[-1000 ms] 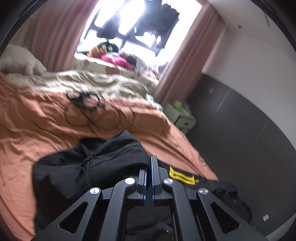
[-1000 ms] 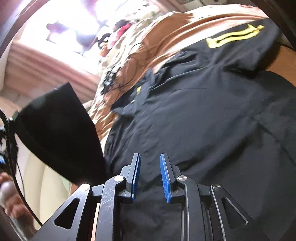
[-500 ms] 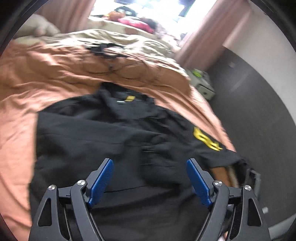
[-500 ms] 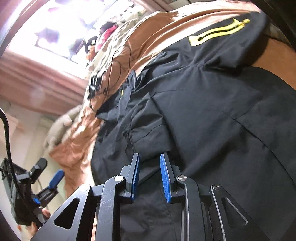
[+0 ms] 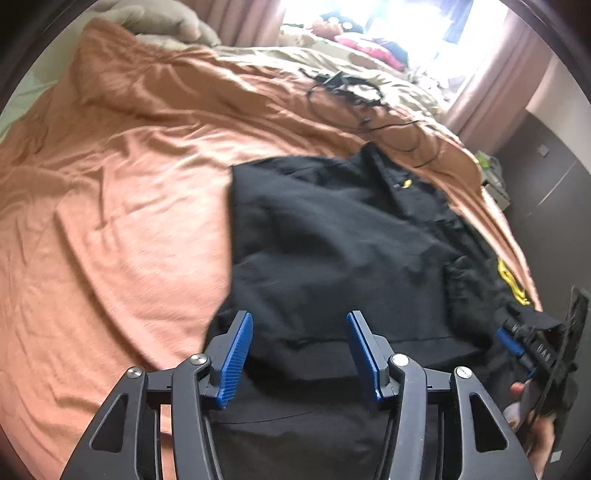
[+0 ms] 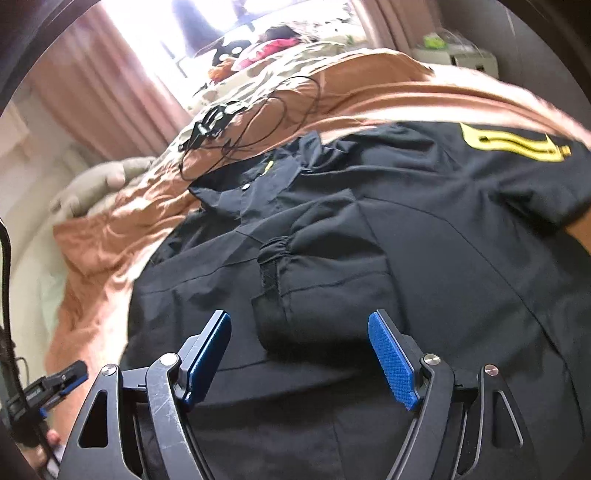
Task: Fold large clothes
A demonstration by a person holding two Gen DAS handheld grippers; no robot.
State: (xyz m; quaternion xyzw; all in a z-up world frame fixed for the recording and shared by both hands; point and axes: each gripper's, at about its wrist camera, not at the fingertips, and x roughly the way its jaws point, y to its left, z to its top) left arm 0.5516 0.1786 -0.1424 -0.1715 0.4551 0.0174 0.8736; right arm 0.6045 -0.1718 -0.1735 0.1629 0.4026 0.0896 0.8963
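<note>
Blown-out daylight from window (image 5: 402,22), motion blur on bedding (image 5: 110,206), dark fisheye vignette at corners

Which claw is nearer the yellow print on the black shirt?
Right. The right claw hovers over the shirt's middle below the yellow print; the left claw is at the opposite edge.

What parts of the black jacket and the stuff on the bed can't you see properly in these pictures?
- Left wrist view: the black jacket's near hem is hidden behind the left gripper.
- Right wrist view: the yellow print is cut short by a fold, unreadable.
- Both views: the black cable tangle is too small to identify.
- Window: overexposed.
</note>
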